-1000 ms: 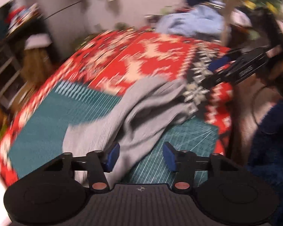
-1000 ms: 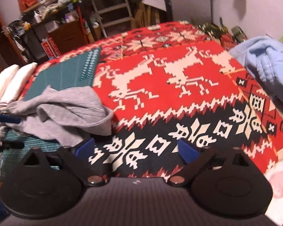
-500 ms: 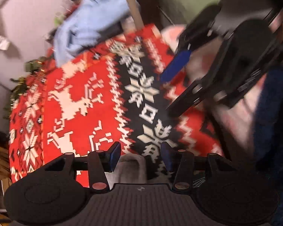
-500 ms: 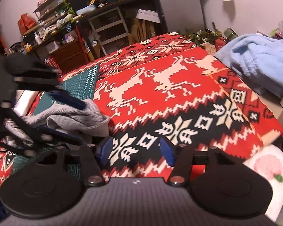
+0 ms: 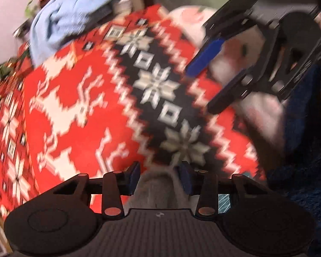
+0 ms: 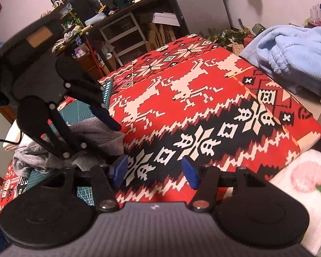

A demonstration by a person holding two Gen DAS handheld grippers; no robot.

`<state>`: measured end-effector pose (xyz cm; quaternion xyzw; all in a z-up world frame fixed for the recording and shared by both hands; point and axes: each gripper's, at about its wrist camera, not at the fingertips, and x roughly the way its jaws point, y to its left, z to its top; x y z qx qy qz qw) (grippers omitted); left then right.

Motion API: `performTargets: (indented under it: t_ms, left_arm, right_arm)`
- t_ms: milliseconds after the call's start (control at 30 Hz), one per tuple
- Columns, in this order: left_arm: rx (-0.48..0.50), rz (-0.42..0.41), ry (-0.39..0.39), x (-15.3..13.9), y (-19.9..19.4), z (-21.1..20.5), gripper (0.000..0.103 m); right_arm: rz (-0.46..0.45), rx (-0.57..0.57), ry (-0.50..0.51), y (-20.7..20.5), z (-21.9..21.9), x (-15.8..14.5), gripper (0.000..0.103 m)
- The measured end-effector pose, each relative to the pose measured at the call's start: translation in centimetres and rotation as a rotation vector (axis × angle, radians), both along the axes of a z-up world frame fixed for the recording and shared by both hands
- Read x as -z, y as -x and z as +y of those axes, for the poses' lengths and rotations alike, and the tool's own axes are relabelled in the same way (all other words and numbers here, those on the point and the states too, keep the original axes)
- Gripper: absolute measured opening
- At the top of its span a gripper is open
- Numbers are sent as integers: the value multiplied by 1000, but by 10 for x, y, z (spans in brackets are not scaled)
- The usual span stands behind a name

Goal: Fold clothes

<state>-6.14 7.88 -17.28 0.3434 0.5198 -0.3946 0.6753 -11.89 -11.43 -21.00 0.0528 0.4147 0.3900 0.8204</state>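
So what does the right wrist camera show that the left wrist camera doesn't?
Only the right wrist view: cluttered shelves, a green cutting mat, and the grey garment heaped under the left gripper. Only the left wrist view: the right gripper from outside, and grey cloth between the left jaws. Both share the red reindeer blanket and a light blue blanket.

Blanket (image 6: 203, 111): red, with white reindeer and a black band of white snowflake figures.
Garment (image 6: 96, 141): plain grey knit.
Mat (image 6: 83, 115): teal with a pale grid.
Towel (image 6: 293, 51): light blue.
Gripper pads (image 6: 119, 169): blue on black.
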Motion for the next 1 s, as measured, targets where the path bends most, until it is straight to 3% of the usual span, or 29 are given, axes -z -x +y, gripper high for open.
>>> performTargets:
  t_ms: [67, 300, 400, 533, 633, 767, 1000]
  left_arm:
    - [30, 36, 24, -3, -4, -6, 42]
    - [66, 196, -103, 26, -21, -13, 38]
    - [65, 189, -144, 27, -22, -6, 32]
    - [45, 114, -156, 21, -16, 4, 14]
    - [-20, 41, -143, 11, -11, 16, 12]
    - [-136, -84, -98, -14, -3, 37, 12]
    - [-373, -253, -45, -48, 11, 86, 12]
  right_arm:
    - [5, 7, -7, 0, -2, 1, 61]
    - [27, 28, -14, -2, -5, 4, 61]
    - [31, 28, -17, -2, -6, 5, 61]
    - [36, 3, -20, -1, -2, 5, 61]
    - [45, -35, -28, -1, 3, 5, 60]
    - [60, -84, -46, -1, 13, 5, 46]
    - [64, -197, -45, -3, 48, 0, 45]
